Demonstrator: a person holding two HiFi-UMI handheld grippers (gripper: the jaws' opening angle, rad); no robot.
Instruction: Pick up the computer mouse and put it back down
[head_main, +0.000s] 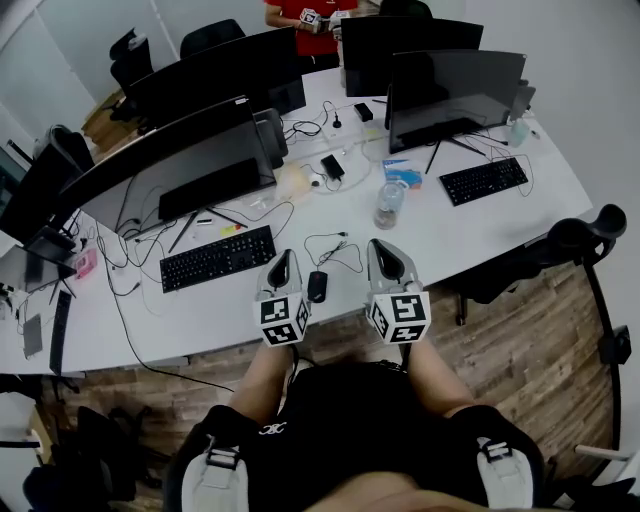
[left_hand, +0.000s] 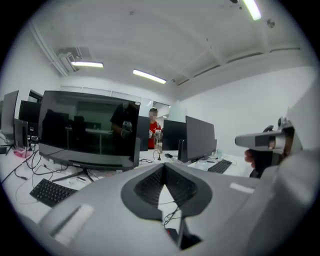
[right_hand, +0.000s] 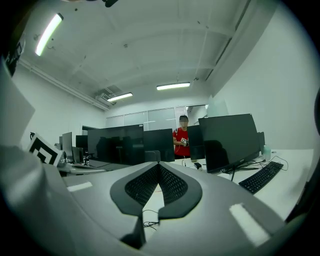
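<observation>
The mouse (head_main: 317, 286) lies untouched on the desk (head_main: 480, 225), near the front edge, its cable (head_main: 335, 247) running back. My left claw (head_main: 284, 258) hovers just beside it, jaws together on nothing. My right claw (head_main: 379, 248) flanks the other side, likewise closed and empty. I judge this a staging pose: either claw must open before gripping. The keyboard (head_main: 218, 257) sits further left.

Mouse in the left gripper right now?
No, the mouse lies on the desk between the left gripper and the right gripper.
</observation>
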